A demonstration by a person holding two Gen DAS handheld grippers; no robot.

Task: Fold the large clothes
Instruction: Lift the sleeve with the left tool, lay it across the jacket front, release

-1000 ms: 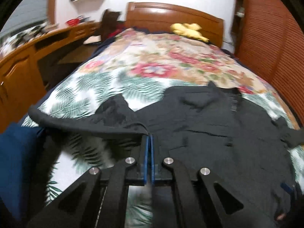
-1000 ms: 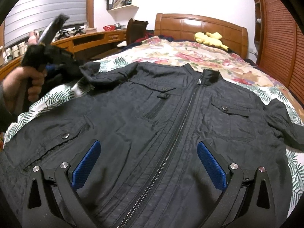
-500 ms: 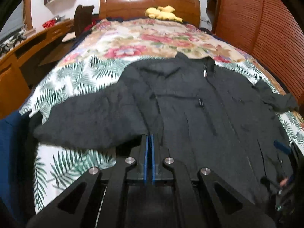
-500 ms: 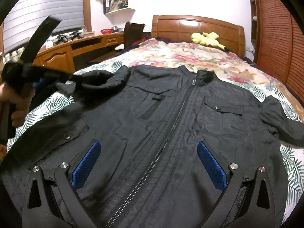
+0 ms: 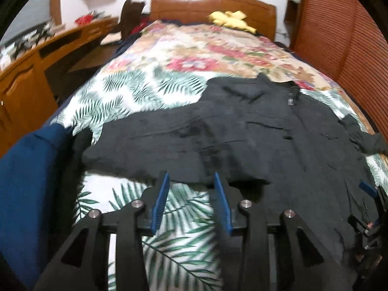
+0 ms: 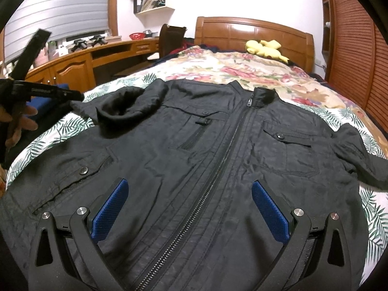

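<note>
A black zip-up jacket [image 6: 218,157] lies front-up on the bed, collar toward the headboard. Its left sleeve [image 5: 145,150] is stretched sideways over the floral cover, and its cuff [image 6: 121,106] rests near the shoulder. My left gripper [image 5: 190,177] is opening: its blue pads stand apart just short of the sleeve's edge and press on nothing. In the right wrist view the left gripper [image 6: 72,95] sits at the cuff, held by a hand [image 6: 19,121]. My right gripper [image 6: 189,184] hovers wide open over the jacket's lower front, astride the zipper [image 6: 218,162]. The right sleeve [image 6: 359,150] lies crumpled.
The bed [image 6: 218,68] carries a floral and palm-leaf cover, with a yellow plush toy [image 6: 264,47] by the wooden headboard [image 6: 242,31]. A wooden desk [image 6: 72,68] and a chair [image 6: 169,38] stand to the left. Louvred wardrobe doors [image 6: 359,48] stand to the right. Dark blue cloth [image 5: 29,181] hangs at the bed's near left.
The left gripper, earlier shut on the sleeve and holding it up, has dropped toward the bed and parted its jaws; the sleeve now lies flat. The right gripper has stayed put.
</note>
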